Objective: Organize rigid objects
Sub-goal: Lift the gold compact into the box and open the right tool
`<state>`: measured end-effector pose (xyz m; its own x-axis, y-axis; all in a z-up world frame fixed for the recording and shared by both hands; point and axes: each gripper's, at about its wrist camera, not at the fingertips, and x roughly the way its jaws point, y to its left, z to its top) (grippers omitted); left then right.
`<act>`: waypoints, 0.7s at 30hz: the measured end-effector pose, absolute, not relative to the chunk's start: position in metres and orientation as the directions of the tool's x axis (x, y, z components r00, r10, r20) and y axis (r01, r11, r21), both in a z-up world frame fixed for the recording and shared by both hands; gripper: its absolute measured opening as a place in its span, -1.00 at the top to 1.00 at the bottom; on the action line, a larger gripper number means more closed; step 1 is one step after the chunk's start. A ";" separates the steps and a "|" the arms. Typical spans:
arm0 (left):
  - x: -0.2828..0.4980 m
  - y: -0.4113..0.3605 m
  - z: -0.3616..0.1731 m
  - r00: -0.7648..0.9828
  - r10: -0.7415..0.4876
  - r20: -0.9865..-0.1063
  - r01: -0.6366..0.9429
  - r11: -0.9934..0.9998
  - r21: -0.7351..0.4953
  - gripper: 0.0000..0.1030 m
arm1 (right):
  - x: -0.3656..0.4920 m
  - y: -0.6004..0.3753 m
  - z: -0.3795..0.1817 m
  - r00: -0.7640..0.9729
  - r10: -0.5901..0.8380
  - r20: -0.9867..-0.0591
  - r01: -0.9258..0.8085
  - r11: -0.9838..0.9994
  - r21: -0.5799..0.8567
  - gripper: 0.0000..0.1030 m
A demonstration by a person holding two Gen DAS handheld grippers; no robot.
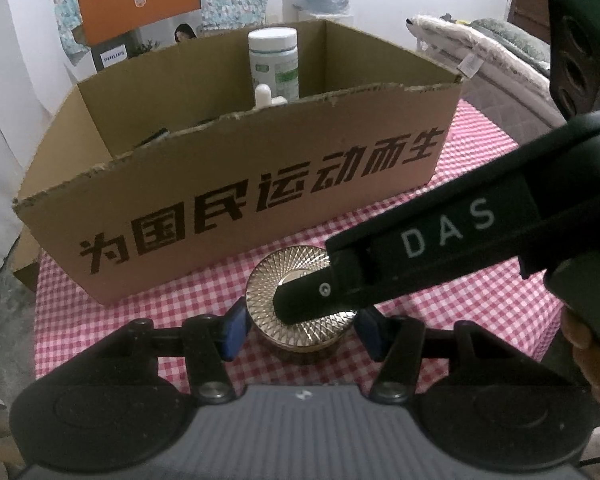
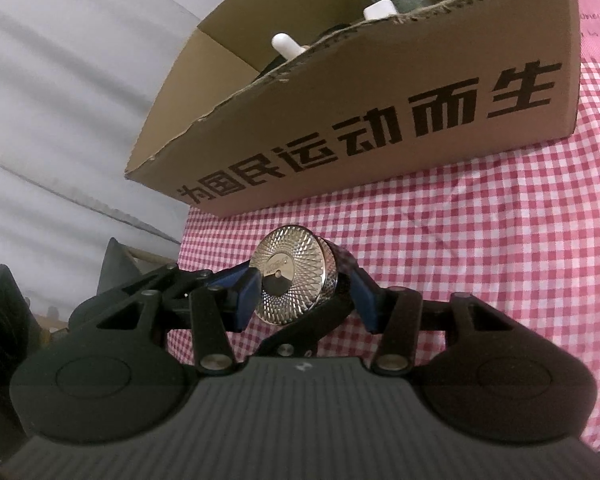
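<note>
Securing item: round jar (image 1: 276,272) with a gold faceted lid and a dark body, standing on the red-checked tablecloth (image 1: 460,280) just in front of the lettered cardboard box (image 1: 260,184). Position: between the blue pads of the left gripper (image 1: 300,332), which sit low on either side of the body and appear to press on it. Second tool: right gripper (image 2: 304,304), reaching in from the side at lid height, so the jar lies between its fingers too. State of that one: fingers (image 2: 244,300) apart by about the lid's width, with one pad against the lid rim; the other pad stands beside the dark body, partly behind a black finger of the left gripper, so whether it bears on the jar cannot be told. Destination, judged from the task: the open box beyond both sets of fingertips, already holding an upright white bottle (image 1: 274,64) and some smaller white caps. Handling notes, as judgement: the lid is polished and ridged, so a hold on the lid alone may slip or loosen it, and the lower grip on the body is the safer one to carry with. Both pairs of fingers crowd one small item, so one tool ought to give way before any lift, lest they pull against each other. Raise straight up off the cloth until the base is above the ragged front edge of the box wall, then carry over it. Set down in a bare part of the box floor, clear of the bottle, upright.
</note>
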<state>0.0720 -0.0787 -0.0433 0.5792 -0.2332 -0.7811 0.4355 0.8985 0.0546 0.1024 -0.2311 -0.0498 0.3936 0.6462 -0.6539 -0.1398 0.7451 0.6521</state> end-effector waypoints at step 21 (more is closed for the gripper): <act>0.163 -0.154 0.056 0.637 -0.356 -0.684 0.511 0.859 0.028 -0.10 | 0.168 -0.296 0.086 0.545 0.553 -0.630 -0.295 0.830 0.472 0.00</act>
